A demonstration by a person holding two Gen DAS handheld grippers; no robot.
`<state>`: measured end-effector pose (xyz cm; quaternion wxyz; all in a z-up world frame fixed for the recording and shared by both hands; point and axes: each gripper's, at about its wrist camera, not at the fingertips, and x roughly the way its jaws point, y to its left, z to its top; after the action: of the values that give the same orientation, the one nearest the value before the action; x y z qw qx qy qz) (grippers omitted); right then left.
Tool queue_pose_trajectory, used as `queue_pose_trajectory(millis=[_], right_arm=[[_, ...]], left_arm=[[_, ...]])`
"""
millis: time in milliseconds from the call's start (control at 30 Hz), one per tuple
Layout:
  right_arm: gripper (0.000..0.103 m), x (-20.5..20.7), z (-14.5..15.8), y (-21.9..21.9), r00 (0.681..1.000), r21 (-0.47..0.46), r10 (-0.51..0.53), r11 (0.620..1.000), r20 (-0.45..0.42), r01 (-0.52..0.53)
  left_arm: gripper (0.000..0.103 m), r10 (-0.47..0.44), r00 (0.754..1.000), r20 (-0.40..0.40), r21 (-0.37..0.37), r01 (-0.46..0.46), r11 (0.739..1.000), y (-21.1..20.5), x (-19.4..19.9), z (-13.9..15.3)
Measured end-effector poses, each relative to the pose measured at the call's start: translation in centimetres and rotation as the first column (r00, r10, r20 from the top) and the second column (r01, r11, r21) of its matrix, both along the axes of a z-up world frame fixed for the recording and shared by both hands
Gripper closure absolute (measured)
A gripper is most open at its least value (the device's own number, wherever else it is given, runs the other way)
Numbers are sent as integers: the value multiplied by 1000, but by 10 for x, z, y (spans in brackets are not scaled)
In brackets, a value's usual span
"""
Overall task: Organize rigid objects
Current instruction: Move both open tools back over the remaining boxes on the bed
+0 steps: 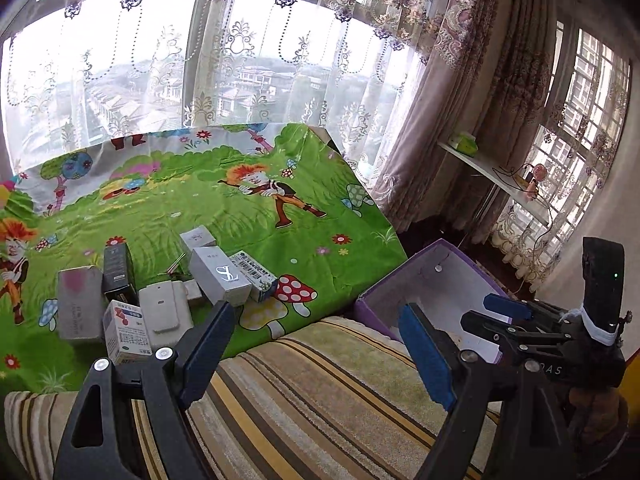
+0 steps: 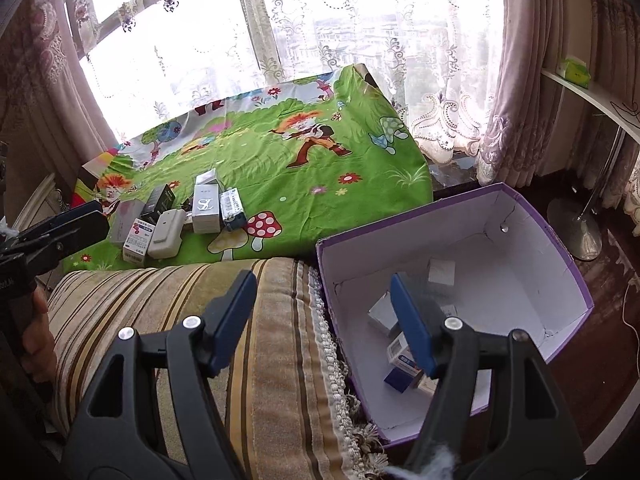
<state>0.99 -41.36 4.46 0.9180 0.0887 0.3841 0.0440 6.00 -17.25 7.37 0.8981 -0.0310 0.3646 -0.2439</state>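
Several small boxes lie in a cluster on the green cartoon cloth (image 1: 224,208): a silver YSL box (image 1: 218,280) (image 2: 207,208), a black box (image 1: 118,270) (image 2: 159,198), a red-and-white medicine box (image 1: 127,332) (image 2: 137,245) and a white flat case (image 1: 164,312) (image 2: 167,234). My left gripper (image 1: 316,340) is open and empty, over the striped cushion just in front of the cluster. My right gripper (image 2: 320,320) is open and empty, over the near left edge of the purple box (image 2: 560,256) (image 1: 380,288). A few small boxes (image 2: 400,344) lie inside it.
A striped cushion (image 2: 260,340) runs between the cloth and the purple box. Lace curtains and windows stand behind. A white shelf (image 1: 492,172) with a green item is at the right, and a metal lamp base (image 2: 576,232) stands on the dark floor.
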Motion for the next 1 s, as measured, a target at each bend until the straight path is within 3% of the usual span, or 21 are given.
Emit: queue_pose_trajectory(millis=[200, 467, 700, 1000], right_arm=[[30, 12, -7, 23, 998, 18, 51, 999, -28, -50], [30, 38, -11, 42, 994, 26, 94, 995, -50, -92], [30, 69, -18, 67, 983, 42, 159, 987, -88, -156], [30, 95, -26, 102, 960, -17, 239, 970, -142, -244]], left_arm=[[18, 113, 988, -109, -96, -124, 988, 49, 24, -10], [20, 195, 943, -270, -203, -254, 946, 99, 48, -26], [20, 261, 858, -441, -217, -385, 897, 138, 73, -56], [20, 306, 789, -533, -151, -444, 883, 160, 95, -81]])
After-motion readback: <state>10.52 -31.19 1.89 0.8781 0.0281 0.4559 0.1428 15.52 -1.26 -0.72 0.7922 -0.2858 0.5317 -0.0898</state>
